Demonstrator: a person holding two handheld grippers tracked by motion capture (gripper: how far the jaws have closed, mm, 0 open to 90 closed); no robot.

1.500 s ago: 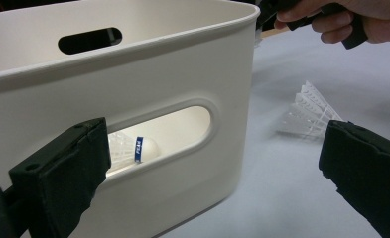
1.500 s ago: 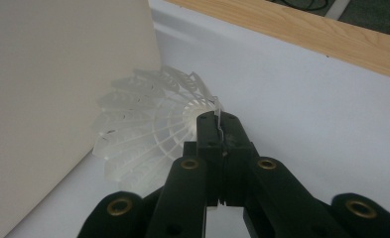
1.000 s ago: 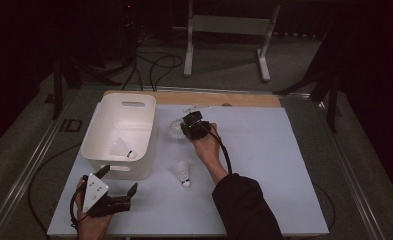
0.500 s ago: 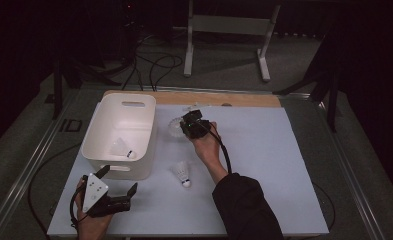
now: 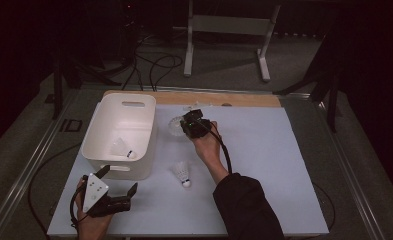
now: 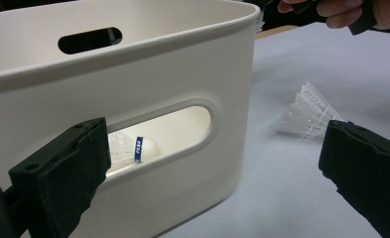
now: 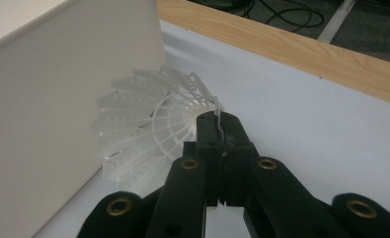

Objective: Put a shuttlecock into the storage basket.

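Observation:
A white plastic shuttlecock (image 7: 148, 134) is pinched by the rim of its skirt in my right gripper (image 7: 217, 130), whose jaws are shut on it beside the white bin's wall (image 7: 43, 99). From above, that shuttlecock (image 5: 175, 125) sits just right of the bin (image 5: 99, 131) with the right gripper (image 5: 186, 125) against it. A second shuttlecock (image 5: 182, 173) lies on the white table sheet; it also shows as a shuttlecock (image 6: 309, 110) between my left gripper's wide jaws. A third shuttlecock (image 5: 121, 149) lies inside the bin, seen through the handle slot (image 6: 130, 148). My left gripper (image 5: 119, 182) stands open near the front edge.
A wooden strip (image 5: 194, 98) runs along the table's far edge. Cables (image 5: 154, 67) and a metal stand (image 5: 226, 30) lie on the dark floor beyond. The white sheet (image 5: 279, 165) stretches to the right of my right forearm.

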